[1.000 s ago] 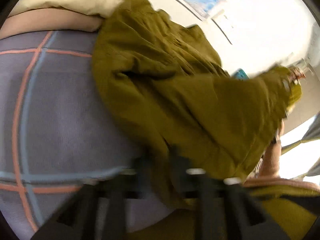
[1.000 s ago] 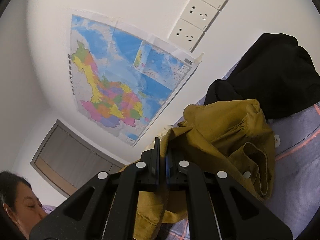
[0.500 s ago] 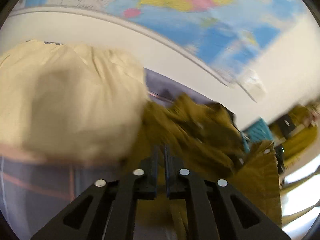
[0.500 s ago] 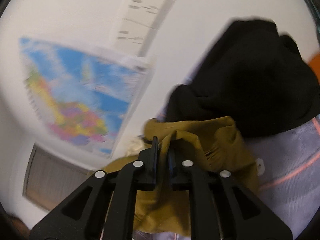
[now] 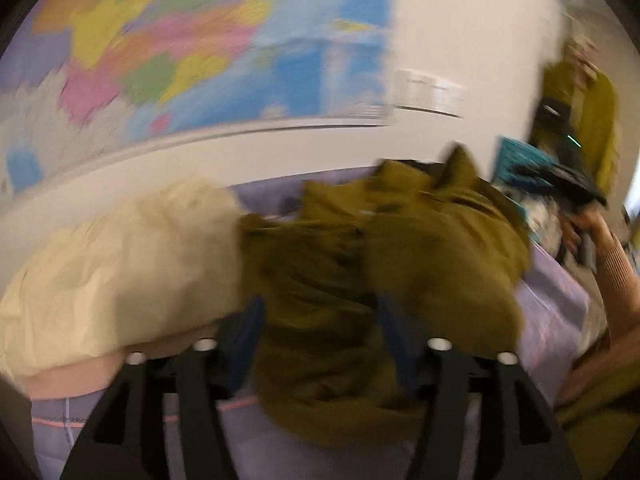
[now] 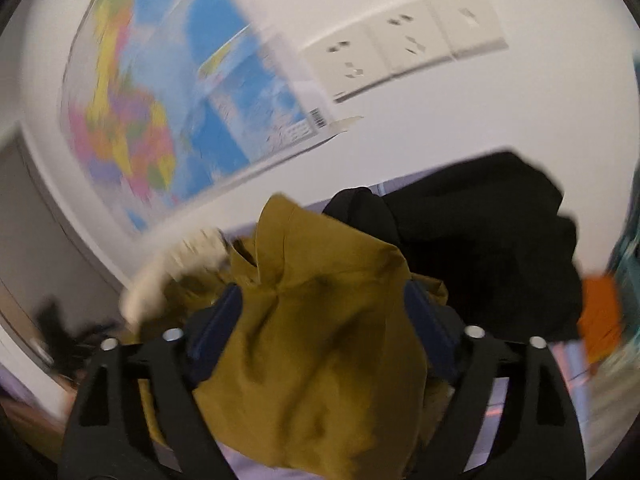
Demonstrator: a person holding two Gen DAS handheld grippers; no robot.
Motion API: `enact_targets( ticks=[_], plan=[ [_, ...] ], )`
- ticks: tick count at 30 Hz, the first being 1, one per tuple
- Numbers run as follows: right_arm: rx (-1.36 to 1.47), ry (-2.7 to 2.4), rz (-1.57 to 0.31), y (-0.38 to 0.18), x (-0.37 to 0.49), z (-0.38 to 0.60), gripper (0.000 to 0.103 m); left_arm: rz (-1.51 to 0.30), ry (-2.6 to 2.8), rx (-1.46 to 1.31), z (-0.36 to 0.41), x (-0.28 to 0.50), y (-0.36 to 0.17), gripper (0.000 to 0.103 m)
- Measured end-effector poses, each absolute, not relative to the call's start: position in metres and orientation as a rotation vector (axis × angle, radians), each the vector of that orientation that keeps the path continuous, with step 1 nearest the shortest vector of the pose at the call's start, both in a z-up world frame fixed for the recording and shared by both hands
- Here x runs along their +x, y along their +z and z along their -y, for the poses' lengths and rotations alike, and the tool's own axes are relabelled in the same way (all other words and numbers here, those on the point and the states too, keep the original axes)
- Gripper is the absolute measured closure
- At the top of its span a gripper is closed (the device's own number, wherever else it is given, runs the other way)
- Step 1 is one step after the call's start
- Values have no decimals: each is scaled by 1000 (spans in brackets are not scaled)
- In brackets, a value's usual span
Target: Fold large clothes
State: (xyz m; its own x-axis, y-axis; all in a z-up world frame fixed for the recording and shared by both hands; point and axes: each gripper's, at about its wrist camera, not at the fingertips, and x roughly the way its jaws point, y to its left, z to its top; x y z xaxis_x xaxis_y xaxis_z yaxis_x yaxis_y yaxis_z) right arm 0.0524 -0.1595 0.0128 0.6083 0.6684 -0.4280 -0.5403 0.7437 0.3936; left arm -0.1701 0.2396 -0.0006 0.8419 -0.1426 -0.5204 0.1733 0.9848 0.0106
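White wall (image 6: 400,160), map (image 6: 160,120) (blurred), 3 sockets (image 6: 400,48).

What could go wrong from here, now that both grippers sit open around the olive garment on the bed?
1. Both the left gripper and right gripper are open, so the bunched olive garment may settle crumpled rather than folded.
2. The garment lies against the cream garment and the black garment; a regrasp might catch either.
3. Both views are motion-blurred, so a hasty grab could miss a clean edge.
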Motion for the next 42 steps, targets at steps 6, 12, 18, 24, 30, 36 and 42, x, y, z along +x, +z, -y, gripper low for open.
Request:
enact_targets(
  ticks=[6, 12, 18, 24, 30, 36, 42],
  plan=[
    [60, 662, -638, -6, 80, 130, 13, -524, -292, 296, -172, -199, -18, 35],
    [112, 706, -687, -26, 99, 129, 24, -571, -228, 602, -123, -195, -64, 28],
    [186, 746, -673, -18, 91, 141, 90, -561, -91, 585, -141, -155, -68, 51],
    [401, 780, -619, -5, 94, 179, 100, -558, 12, 104, -248, -99, -9, 75],
    [420, 734, -740, -34, 112, 179, 81, -713, 151, -14, -298, -45, -26, 70],
    [267, 755, -663, -6, 111, 151, 22, -645, 35, 69, -280, -48, -13, 22],
    [136, 760, -773, -21, 142, 110, 79, -692, 76, 84, -273, -22, -18, 64]
  ],
)
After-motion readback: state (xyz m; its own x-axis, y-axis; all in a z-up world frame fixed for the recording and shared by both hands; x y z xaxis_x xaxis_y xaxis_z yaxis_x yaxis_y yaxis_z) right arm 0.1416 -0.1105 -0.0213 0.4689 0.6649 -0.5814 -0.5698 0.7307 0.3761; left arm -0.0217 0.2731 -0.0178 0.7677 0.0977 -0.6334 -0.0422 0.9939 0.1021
